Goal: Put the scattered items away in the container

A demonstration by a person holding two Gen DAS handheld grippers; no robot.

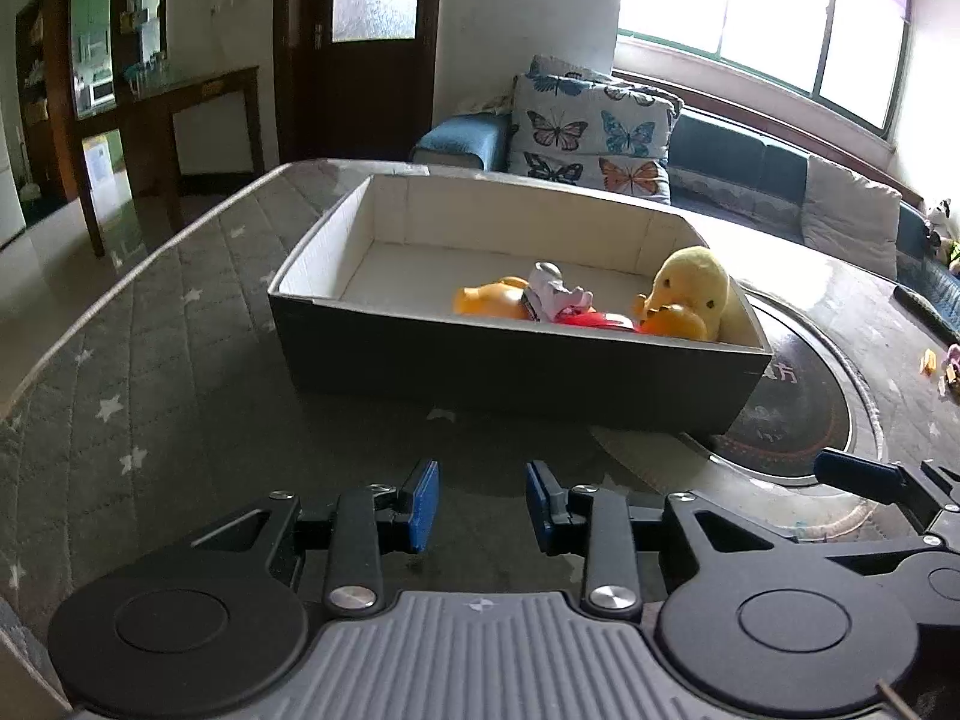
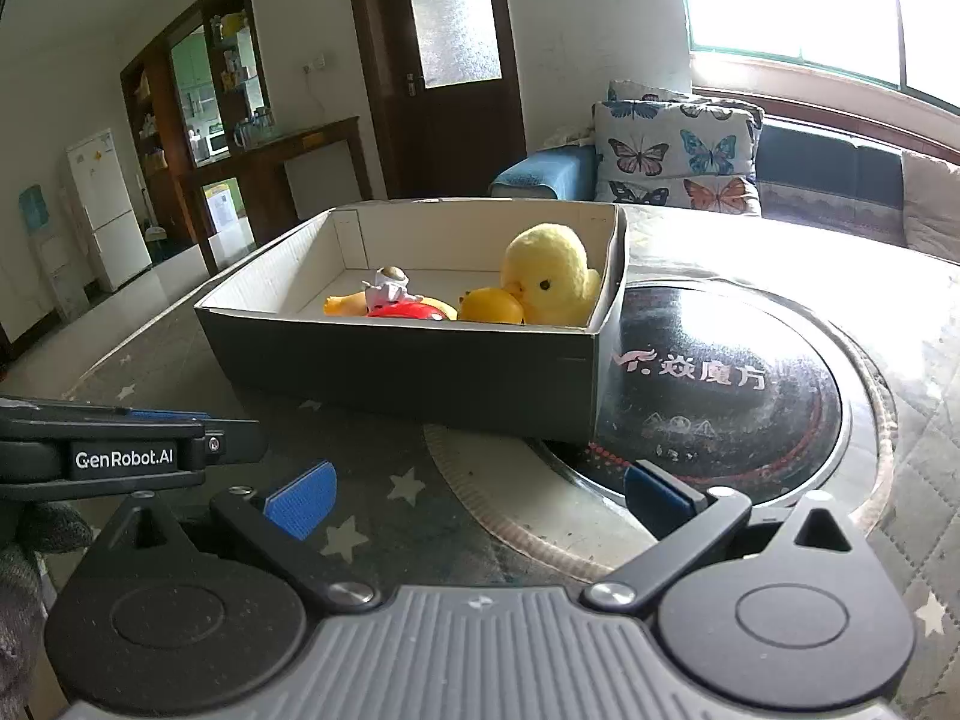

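On the grey star-print quilted tabletop [image 1: 150,360], the dark cardboard box w/ white inside [image 1: 516,372] sits centre, its right corner overhanging a black round glass hob plate [image 2: 720,396]. Inside, at the box's right end: fluffy yellow plush duck [image 2: 549,276], smooth orange-yellow rubber duck [image 2: 489,306], red plastic toy [image 2: 402,311], small white-pink figure [image 2: 387,288] on top, another orange toy [image 1: 489,297] to their left. Plush likely soft & light, take it by the body; rubber ones prob slippery. Left claw [image 1: 482,507] part-spread, empty; right claw [image 2: 480,498] spread wide, empty. Few small bits [image 1: 945,363] lie far right on the tabletop, too small to ID, maybe still to collect.
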